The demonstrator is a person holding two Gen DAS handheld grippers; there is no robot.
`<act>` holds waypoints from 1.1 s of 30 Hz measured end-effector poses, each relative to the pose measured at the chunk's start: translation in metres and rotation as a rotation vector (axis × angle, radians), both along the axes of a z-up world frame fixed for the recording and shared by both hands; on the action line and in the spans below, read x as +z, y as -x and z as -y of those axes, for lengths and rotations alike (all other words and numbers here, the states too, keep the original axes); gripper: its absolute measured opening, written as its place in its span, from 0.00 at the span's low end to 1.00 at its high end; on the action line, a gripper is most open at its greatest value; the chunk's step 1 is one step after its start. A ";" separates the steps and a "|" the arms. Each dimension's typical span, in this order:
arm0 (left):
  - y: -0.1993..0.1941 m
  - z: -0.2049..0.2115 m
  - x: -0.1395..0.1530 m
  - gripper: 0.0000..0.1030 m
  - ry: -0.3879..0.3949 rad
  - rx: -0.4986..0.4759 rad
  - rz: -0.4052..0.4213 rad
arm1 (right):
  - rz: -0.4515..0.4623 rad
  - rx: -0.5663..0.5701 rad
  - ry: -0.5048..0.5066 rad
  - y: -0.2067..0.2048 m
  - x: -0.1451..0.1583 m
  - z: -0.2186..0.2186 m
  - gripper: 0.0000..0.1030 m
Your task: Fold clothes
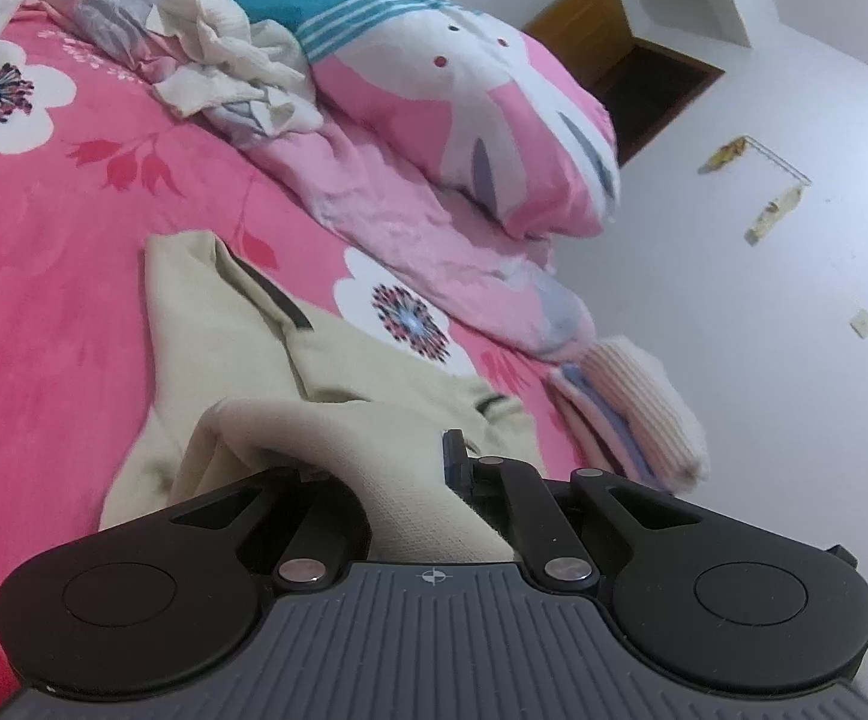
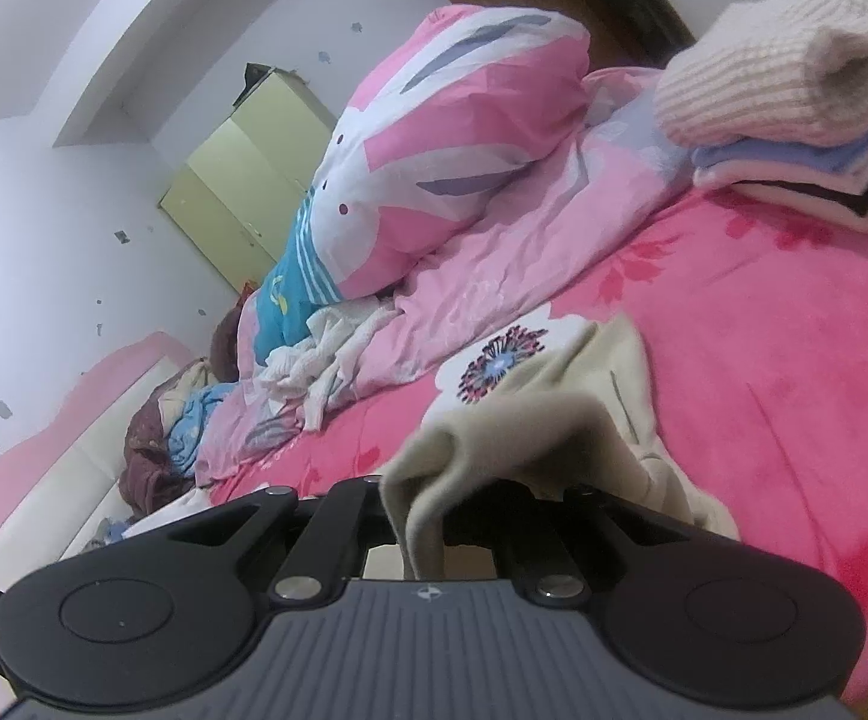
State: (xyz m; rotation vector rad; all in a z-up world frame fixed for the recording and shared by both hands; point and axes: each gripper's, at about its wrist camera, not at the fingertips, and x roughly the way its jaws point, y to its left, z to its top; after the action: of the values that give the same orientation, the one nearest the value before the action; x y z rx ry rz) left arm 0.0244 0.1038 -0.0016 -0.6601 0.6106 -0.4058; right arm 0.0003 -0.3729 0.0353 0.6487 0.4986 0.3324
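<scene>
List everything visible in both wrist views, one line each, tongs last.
Cream garment: one, cream with dark trim, on the bed, lifted at both gripped ends.
Folded stack: one, cream knit on top, lilac, white and black beneath, at the bed's edge.
Bedsheet: one, pink with flowers.
Duvet: one, pink, white and teal, bunched.
Crumpled clothes: one heap, off-white, beside the duvet.
Wardrobe: one, pale yellow, against the wall.
Left tongs: shut on the cream garment.
Right tongs: shut on the cream garment.

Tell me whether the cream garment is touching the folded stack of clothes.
Cannot tell. In the left wrist view the cream garment reaches close to the folded stack, but the edges meet too indistinctly; the right wrist view shows pink bedspread between them.
</scene>
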 end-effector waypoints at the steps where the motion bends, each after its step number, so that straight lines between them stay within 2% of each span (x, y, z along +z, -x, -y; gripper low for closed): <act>1: -0.010 -0.001 -0.003 0.03 0.000 0.005 -0.005 | -0.002 0.004 -0.002 -0.011 0.000 0.000 0.05; 5: -0.046 -0.003 -0.020 0.03 -0.005 0.023 -0.037 | -0.025 0.022 0.000 -0.060 -0.010 -0.003 0.05; 10: -0.086 -0.006 -0.041 0.03 -0.014 0.040 -0.086 | -0.099 0.034 -0.008 -0.121 -0.038 -0.007 0.05; 16: -0.111 -0.017 -0.066 0.06 0.031 0.051 -0.132 | -0.189 0.035 -0.042 -0.170 -0.077 -0.009 0.05; 19: -0.116 -0.027 -0.077 0.09 0.117 0.050 -0.174 | -0.237 0.039 -0.110 -0.182 -0.094 -0.003 0.05; 21: -0.119 -0.038 -0.085 0.11 0.208 0.059 -0.205 | -0.256 0.048 -0.152 -0.187 -0.101 0.001 0.05; 25: -0.118 -0.061 -0.091 0.24 0.370 0.105 -0.224 | -0.288 0.073 -0.176 -0.195 -0.101 0.006 0.07; 28: -0.121 -0.069 -0.087 0.28 0.433 0.115 -0.231 | -0.324 0.087 -0.213 -0.203 -0.098 0.010 0.11; 30: -0.123 -0.070 -0.084 0.31 0.442 0.127 -0.217 | -0.338 0.091 -0.234 -0.208 -0.094 0.012 0.17; 33: -0.128 -0.072 -0.081 0.37 0.469 0.154 -0.191 | -0.338 0.094 -0.270 -0.214 -0.086 0.015 0.31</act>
State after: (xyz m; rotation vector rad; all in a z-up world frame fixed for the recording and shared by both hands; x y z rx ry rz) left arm 0.1521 0.1762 -0.0823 -1.1969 0.6449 -0.3456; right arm 0.2142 -0.3875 -0.0509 0.9529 0.8173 0.3846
